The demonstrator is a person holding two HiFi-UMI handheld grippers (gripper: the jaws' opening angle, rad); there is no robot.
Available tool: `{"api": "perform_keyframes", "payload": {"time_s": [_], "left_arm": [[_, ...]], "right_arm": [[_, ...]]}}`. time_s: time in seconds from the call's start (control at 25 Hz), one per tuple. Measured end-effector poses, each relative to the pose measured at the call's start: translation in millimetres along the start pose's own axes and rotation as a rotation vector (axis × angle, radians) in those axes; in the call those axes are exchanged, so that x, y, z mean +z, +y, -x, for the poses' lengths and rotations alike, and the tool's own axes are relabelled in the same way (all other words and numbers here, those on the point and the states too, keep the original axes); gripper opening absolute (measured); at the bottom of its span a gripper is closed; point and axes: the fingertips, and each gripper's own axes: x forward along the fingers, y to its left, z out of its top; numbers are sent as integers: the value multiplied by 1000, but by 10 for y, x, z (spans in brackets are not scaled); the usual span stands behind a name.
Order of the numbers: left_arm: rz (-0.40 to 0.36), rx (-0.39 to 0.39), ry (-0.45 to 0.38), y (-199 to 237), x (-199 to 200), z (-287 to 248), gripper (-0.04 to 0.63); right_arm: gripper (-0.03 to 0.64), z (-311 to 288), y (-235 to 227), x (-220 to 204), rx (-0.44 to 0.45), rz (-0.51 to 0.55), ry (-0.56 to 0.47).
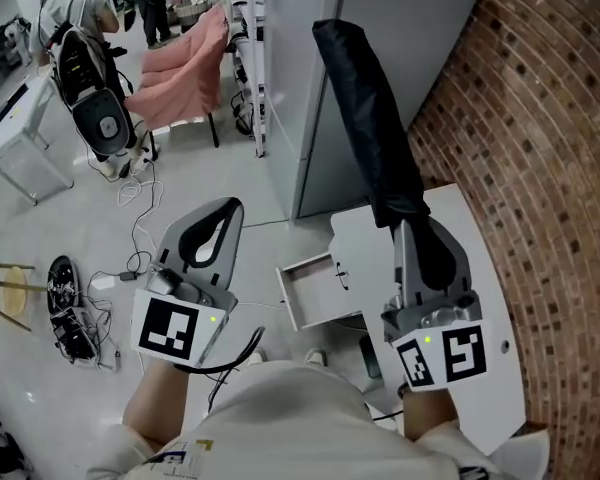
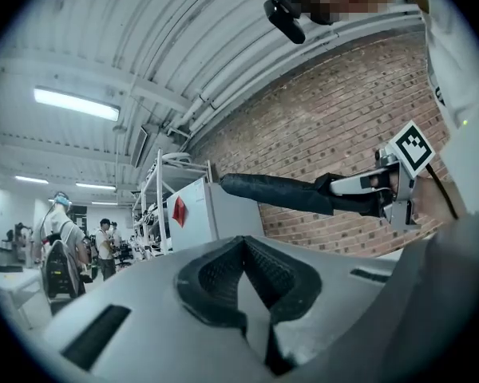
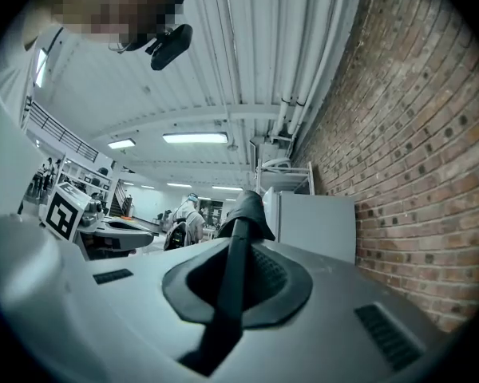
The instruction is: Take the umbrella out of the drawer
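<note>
**Umbrella held clear above the open drawer**
Above the pulled-out drawer (image 1: 315,290), the folded umbrella (image 1: 375,128) is clamped tight in the right gripper (image 1: 412,233). Left of the drawer, the left gripper (image 1: 220,218) is closed on nothing. Removal is judged complete; next, a resting place is needed.

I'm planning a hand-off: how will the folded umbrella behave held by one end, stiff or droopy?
Probably stiff: the umbrella juts straight from the right gripper without sagging. Its fabric cover looks soft, so it may twist between the fingers. Gripped at one end, it likely levers hard on that hold.
</note>
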Motion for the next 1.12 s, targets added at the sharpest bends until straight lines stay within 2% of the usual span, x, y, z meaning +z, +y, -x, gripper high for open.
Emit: {"api": "perform_keyframes", "payload": {"time_s": [0.12,0.32,0.44,0.52,0.64,0.72,0.84,1.12], "left_arm": [[-20,15,-5,-26,36,158,8],[-43,-5,36,-180,-122,286,8],[-70,10,77,-211,-230,370,8],[-56,10,86,-227,-291,422,8],[-12,2,54,-299,-314,507,8],[-11,-15,52,-360,-327,544,8],[-21,-29,69,-403,-378,543,8],[19,-28,108,-357,-427,513,8]], "right_arm": [[17,109,55,73,14,-12,-27],[18,282,104,32,39,-28,-28],[18,379,184,-57,58,-43,-34],[18,426,240,-118,68,-46,-23],[18,467,309,-221,78,-40,9],[18,474,336,-291,82,-37,31],[18,459,330,-373,80,-49,59],[18,417,256,-473,62,-83,108]]}}
